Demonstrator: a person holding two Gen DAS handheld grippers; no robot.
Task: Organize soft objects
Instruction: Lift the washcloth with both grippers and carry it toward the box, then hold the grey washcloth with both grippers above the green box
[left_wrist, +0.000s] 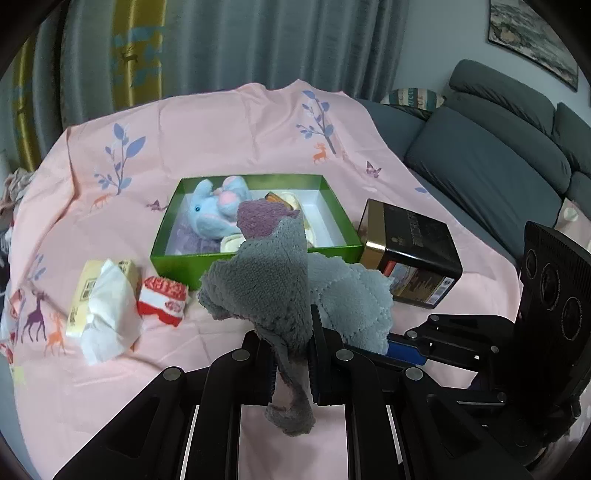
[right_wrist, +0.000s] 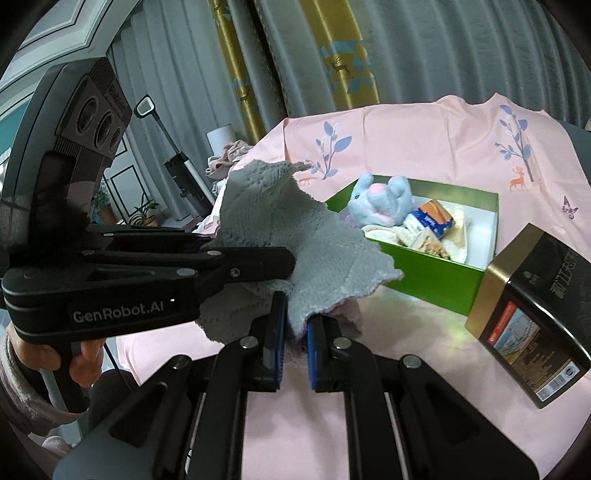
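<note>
"GenRobot.AI" stands in pale letters on the left claw (right_wrist: 291, 275) body; other labels are illegible.

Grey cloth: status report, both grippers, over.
Left gripper shut on grey cloth. Right gripper shut on same cloth. Green box ahead, open, partly filled. Black tin beside it.

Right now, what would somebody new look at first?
Probably the fuzzy gray cloth, pinched by both grippers, left and right, above the pink sheet. Behind it sits a green box with a blue plush bunny inside, and a black tin lies right of the box.
</note>
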